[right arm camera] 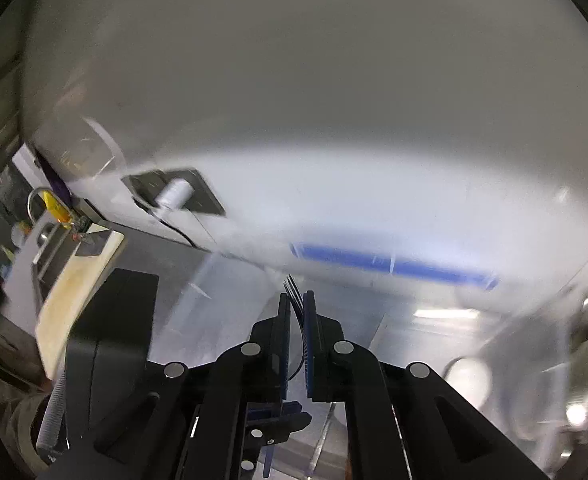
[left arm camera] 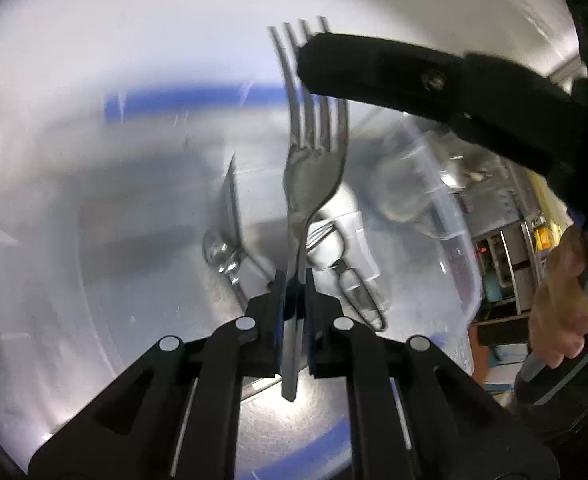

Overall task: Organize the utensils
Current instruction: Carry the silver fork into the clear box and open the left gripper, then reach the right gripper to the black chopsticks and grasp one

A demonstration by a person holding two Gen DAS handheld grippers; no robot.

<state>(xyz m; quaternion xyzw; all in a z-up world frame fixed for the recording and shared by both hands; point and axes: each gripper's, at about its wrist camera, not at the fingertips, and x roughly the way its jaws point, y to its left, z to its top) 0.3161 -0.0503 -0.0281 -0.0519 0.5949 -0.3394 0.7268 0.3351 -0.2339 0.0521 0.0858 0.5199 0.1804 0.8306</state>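
- Holding a fork [left arm camera: 314, 168] by the handle, the left hand-held gripper [left arm camera: 294, 300] has its jaws pressed tight on the metal, tines pointing up and away, so the head stays free for the other tool.
- Reaching in from the right, the right hand-held gripper [left arm camera: 314, 56] meets the tines; in its own view thin dark prongs sit between the blue pads [right arm camera: 309, 320], which look nearly closed on them, though blur makes firm contact hard to confirm.
- This two-ended hold is likely a hand-over or a re-orienting of the fork before sorting.
- Below, on the steel worktop [left arm camera: 134, 280], a spoon [left arm camera: 218, 252] and another fork [left arm camera: 318, 236] lie loose beside a clear plastic container [left arm camera: 446, 208], probably awaiting their turn.
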